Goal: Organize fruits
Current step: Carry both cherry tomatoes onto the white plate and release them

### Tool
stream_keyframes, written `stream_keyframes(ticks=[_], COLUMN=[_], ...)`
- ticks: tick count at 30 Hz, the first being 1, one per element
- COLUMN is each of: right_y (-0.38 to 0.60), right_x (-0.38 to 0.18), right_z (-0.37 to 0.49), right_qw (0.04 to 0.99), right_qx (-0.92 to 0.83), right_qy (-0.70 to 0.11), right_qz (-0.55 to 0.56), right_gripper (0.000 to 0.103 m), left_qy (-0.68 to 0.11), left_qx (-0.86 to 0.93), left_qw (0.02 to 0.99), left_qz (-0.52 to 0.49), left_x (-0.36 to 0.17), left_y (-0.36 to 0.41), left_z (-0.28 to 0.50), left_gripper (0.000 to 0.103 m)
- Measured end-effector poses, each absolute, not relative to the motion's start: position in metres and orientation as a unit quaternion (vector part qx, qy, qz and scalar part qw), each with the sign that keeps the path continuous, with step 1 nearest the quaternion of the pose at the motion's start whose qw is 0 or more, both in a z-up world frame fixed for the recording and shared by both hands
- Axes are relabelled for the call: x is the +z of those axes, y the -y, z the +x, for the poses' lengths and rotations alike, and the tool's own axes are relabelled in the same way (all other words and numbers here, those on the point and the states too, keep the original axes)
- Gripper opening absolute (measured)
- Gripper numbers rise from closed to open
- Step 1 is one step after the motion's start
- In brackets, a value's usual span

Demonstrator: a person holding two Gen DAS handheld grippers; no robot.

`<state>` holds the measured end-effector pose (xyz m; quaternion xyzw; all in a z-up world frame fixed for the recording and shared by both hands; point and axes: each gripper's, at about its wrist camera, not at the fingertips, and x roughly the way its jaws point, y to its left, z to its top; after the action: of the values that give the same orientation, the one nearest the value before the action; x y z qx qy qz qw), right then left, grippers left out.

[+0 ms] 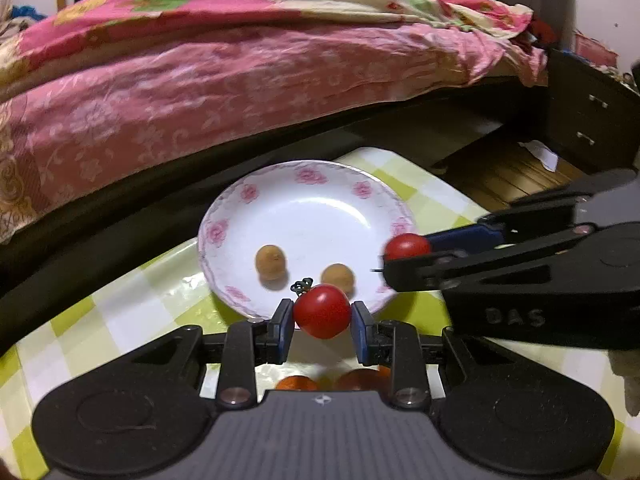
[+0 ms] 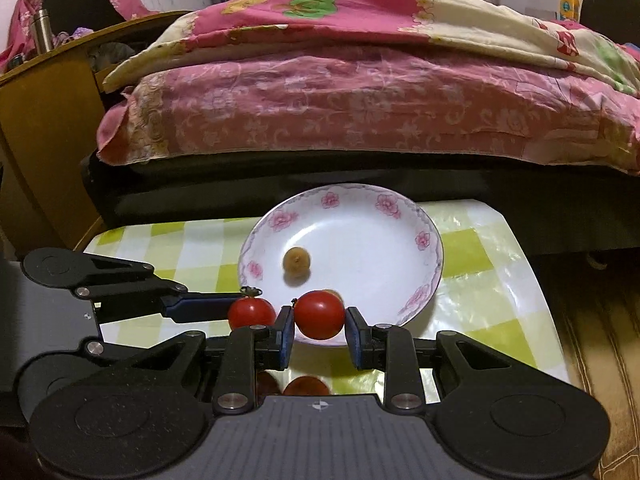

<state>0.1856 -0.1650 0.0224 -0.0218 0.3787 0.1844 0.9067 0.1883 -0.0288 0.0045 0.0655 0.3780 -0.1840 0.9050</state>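
**Observer:** What are your tools doing?

**Operator:** Starting at my left gripper (image 1: 322,330): its blue pads are closed on a cherry tomato (image 1: 322,311) with a curled green stem on top. My right gripper (image 2: 319,330) is the same, clamped on a second cherry tomato (image 2: 319,314). Both fruits sit squarely between the pads, clear of the table.

**Observer:** And where do they go?

**Operator:** I judge the floral plate (image 1: 308,176). It is white with pink roses around its rim, and I will give every place relative to it. Both tomatoes hang just over its near edge, so the drop zone lies straight ahead of and below each tool. The right gripper comes in from the plate's right side, the left one from its near-left. Neither is clearly nearer; the two tomatoes are almost side by side, so I would stagger the releases to keep the fingers from knocking.

**Observer:** Anything already on the plate?

**Operator:** Two small tan round fruits, possibly longans (image 1: 271,261), lie in its near half. Some orange-red fruits (image 1: 297,382) wait on the checked tablecloth (image 1: 120,304) on the near side of the plate, under my tools.

**Observer:** Any writing?

**Operator:** Only embossed letters on the right gripper's body, seen from the left camera, reading roughly "DAS". Beyond the plate is a bed with a pink quilt (image 2: 360,96).
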Motion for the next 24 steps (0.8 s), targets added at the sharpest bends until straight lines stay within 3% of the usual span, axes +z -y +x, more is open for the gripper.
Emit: stream_keyframes(ticks=[24], right_y=[0.174], right_x=[0.004], right_z=[0.206], right_qw=[0.906], right_qx=[0.178], right_qy=[-0.382], right_qz=[-0.02], right_gripper=[0.025], left_qy=[-0.381], left_qx=[-0.17], left_qw=[0.907], left_qz=[0.057], left_x=[-0.006], left_y=[0.025], left_z=[0.201], left_gripper=[0.039])
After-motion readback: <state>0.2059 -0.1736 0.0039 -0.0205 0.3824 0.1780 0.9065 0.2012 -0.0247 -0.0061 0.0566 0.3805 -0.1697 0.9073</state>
